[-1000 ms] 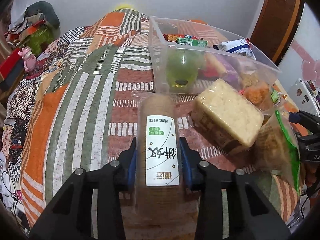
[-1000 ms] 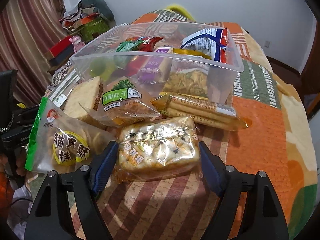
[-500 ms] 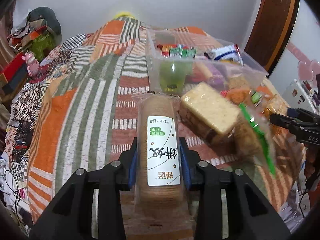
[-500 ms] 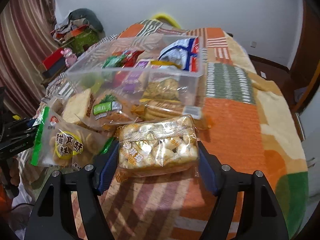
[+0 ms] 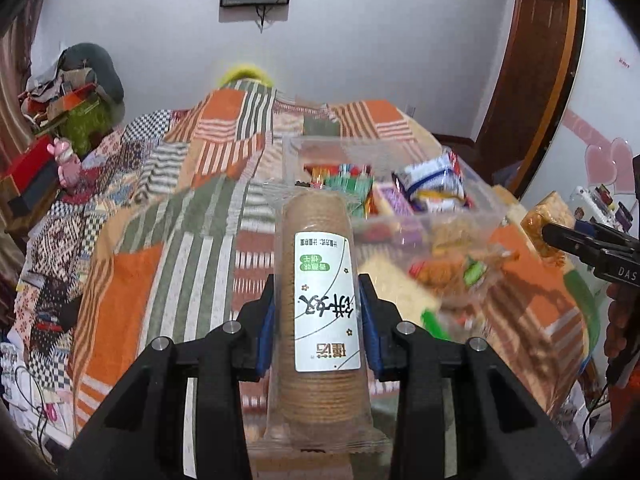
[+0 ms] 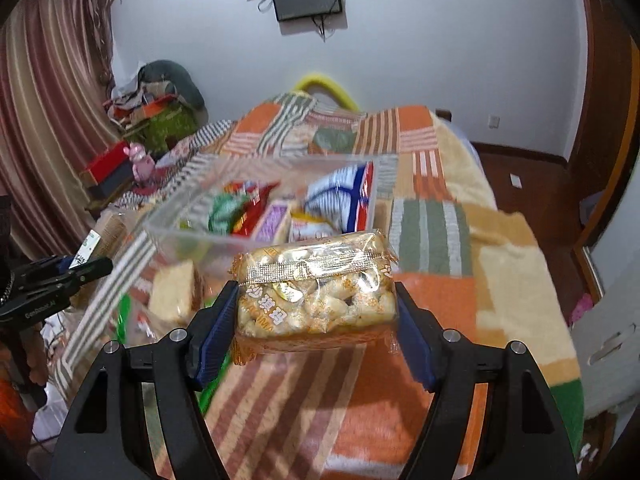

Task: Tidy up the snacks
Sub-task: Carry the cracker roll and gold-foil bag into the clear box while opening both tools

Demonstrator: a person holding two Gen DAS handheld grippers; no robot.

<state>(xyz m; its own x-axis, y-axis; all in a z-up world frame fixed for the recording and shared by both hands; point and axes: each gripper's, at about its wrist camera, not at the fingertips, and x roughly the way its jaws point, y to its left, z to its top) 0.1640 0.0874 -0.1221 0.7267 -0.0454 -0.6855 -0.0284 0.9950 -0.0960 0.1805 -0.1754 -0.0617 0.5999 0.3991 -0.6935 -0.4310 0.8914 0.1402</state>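
Observation:
My left gripper [image 5: 318,320] is shut on a tall round stack of brown crackers [image 5: 320,304] in clear wrap with a white label, held above the bed. My right gripper [image 6: 316,312] is shut on a clear packet of golden puffed snacks [image 6: 316,292], also lifted. A clear plastic bin [image 6: 192,228] with several snack packets stands ahead of both on the bed; it also shows in the left wrist view [image 5: 460,220]. The right gripper and its packet show at the right edge of the left wrist view [image 5: 560,236].
A patchwork blanket [image 5: 160,240] covers the bed. Loose snacks lie before the bin: a pale square cracker block [image 6: 176,296] and green-edged bags [image 5: 472,272]. Clutter and a red box [image 6: 108,168] sit at the left. A wooden door [image 5: 528,80] is at the right.
Both grippers have risen with their packets, and the views now look down into the bin from higher up. The bin and loose snacks appear lower and farther.

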